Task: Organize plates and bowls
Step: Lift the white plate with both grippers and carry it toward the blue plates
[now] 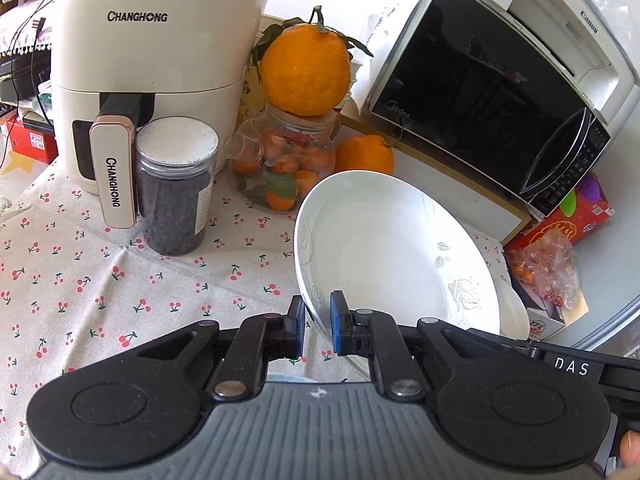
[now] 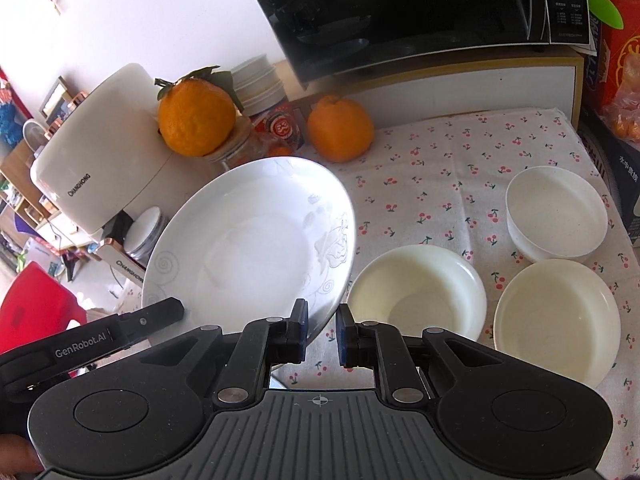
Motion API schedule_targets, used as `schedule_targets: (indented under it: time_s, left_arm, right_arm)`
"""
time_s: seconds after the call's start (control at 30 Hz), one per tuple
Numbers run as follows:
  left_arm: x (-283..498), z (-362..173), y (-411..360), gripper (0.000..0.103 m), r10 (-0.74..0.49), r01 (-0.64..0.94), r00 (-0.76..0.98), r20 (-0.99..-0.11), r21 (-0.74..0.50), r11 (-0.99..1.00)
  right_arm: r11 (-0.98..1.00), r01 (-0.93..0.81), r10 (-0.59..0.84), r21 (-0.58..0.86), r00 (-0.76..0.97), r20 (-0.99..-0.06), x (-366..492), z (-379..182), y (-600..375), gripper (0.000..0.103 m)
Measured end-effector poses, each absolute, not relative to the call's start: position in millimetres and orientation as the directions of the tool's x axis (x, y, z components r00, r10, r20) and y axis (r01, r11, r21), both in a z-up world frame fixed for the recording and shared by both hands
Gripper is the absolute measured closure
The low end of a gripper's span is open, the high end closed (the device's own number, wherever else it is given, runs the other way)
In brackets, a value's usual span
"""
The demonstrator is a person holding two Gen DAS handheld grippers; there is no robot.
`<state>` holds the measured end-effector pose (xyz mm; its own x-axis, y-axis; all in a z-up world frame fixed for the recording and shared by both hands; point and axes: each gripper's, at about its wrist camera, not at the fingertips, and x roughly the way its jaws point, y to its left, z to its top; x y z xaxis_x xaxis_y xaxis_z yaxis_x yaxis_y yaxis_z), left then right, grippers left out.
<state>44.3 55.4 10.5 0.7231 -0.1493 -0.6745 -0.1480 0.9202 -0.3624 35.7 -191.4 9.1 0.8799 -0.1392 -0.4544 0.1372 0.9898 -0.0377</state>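
White plate [image 1: 396, 256] with grey floral pattern; cherry-print tablecloth [image 1: 100, 280]; cream bowls [image 2: 418, 292].

I see the white plate [image 2: 256, 236] tilted above the cherry-print counter [image 2: 460, 168], its near rim at my right hand-held gripper [image 2: 322, 334], whose jaws stand nearly closed. Right of the plate sit three cream bowls [image 2: 418, 290]. Behind it rest two oranges [image 2: 340, 128].
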Motion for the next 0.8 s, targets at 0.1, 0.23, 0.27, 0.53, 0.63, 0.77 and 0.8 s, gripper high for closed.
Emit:
schedule_targets:
  time_s: [0.1,0.23,0.27,0.53,0.63,0.77,0.8]
  left_arm:
    - [35.9,9.4,60.0,0.092,-0.131,-0.161,0.724,-0.677,-0.352,0.922]
    - [25.5,6.0,68.2,0.092,-0.124,-0.177,0.722,-0.681,-0.355,0.918]
    - [23.0,5.2,69.3,0.092,-0.122,-0.181,0.721,-0.682,-0.355,0.917]
    - [3.0,-3.6,80.5,0.091,-0.103,-0.205,0.712,-0.695,-0.346,0.916]
    - [-5.3,-5.7,83.8,0.091,-0.101,-0.205,0.713,-0.694,-0.343,0.917]
    - [-14.7,-8.2,87.8,0.091,-0.096,-0.207,0.714,-0.693,-0.340,0.917]
    - [-17.2,-8.8,88.7,0.091,-0.094,-0.208,0.715,-0.693,-0.339,0.917]
  right_arm:
    - [0.990,0.126,-0.139,-0.059,0.876,-0.463,37.3,3.6,-182.1,0.089]
    - [0.991,0.112,-0.132,-0.071,0.868,-0.479,37.6,-5.1,-173.6,0.089]
    - [0.991,0.108,-0.130,-0.074,0.866,-0.483,37.4,-6.8,-172.1,0.089]
    - [0.990,0.088,-0.132,-0.108,0.851,-0.508,31.6,-26.3,-154.7,0.089]
    - [0.989,0.084,-0.134,-0.120,0.851,-0.508,26.4,-32.4,-148.6,0.088]
    - [0.989,0.081,-0.135,-0.127,0.849,-0.510,20.6,-40.9,-141.6,0.088]
    - [0.988,0.081,-0.136,-0.129,0.849,-0.510,19.1,-43.2,-139.7,0.088]
